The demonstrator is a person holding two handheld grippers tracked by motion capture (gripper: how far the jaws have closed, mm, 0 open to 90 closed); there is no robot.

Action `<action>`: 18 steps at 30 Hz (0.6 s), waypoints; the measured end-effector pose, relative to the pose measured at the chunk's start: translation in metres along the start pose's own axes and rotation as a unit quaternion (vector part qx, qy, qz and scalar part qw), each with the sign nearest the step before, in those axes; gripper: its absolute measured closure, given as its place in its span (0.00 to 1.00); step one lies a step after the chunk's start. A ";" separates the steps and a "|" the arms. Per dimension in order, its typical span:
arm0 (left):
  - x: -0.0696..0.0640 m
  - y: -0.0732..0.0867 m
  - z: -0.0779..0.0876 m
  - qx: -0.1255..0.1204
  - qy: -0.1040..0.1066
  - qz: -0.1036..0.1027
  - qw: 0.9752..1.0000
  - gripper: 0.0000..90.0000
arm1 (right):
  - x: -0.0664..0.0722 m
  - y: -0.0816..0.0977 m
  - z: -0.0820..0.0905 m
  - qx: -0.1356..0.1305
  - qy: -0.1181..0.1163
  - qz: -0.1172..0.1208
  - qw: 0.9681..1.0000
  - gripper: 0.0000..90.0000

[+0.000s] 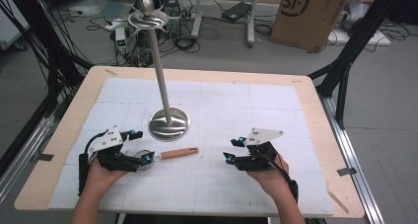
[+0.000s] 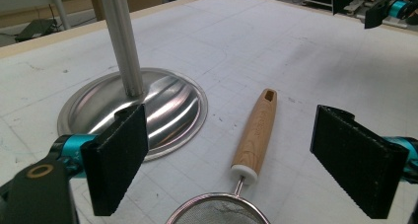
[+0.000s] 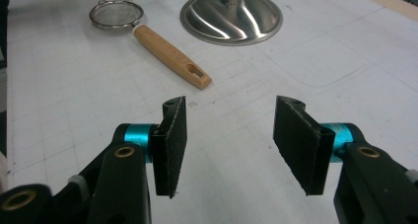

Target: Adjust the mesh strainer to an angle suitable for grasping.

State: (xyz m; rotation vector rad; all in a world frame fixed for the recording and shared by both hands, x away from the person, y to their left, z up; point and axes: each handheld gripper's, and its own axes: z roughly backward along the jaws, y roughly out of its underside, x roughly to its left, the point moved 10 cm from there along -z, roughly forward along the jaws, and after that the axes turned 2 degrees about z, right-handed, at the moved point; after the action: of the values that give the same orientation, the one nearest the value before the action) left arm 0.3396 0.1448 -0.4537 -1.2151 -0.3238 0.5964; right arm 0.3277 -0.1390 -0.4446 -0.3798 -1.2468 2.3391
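A small mesh strainer with a wooden handle [image 1: 180, 153] lies flat on the white mat, in front of a steel stand [image 1: 169, 123] that has a round base and a tall pole. My left gripper [image 1: 140, 146] hovers over the strainer's mesh end. In the left gripper view the strainer [image 2: 256, 132] lies between the wide-open jaws of the left gripper [image 2: 235, 150], and neither pad touches it. My right gripper [image 1: 233, 149] is off to the right of the handle tip. In the right gripper view the right gripper [image 3: 229, 140] stands open and empty, facing the strainer [image 3: 167, 51].
The stand's base [image 2: 148, 105] sits just behind the strainer, and its pole carries a hook ring at the top [image 1: 147, 18]. The white mat covers a wooden table [image 1: 315, 93]. Cables, a cardboard box [image 1: 308, 12] and frame legs stand on the floor beyond.
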 end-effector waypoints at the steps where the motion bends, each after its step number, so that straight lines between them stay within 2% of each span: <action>1: 0.000 0.000 0.000 0.000 0.000 0.000 1.000 0.17 | -0.002 0.001 0.003 -0.003 0.003 -0.001 1.000 0.51; 8: -0.001 0.001 -0.001 0.003 -0.001 -0.001 1.000 0.17 | -0.009 0.015 0.023 -0.023 0.020 -0.019 0.999 0.49; 18: -0.002 0.001 -0.003 0.007 0.001 -0.004 1.000 0.17 | -0.018 0.023 0.040 -0.040 0.034 -0.033 0.998 0.48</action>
State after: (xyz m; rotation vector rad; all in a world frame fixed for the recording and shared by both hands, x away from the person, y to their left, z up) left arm 0.3392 0.1417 -0.4558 -1.1994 -0.3228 0.5899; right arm 0.3194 -0.1877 -0.4417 -0.4349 -1.3045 2.2082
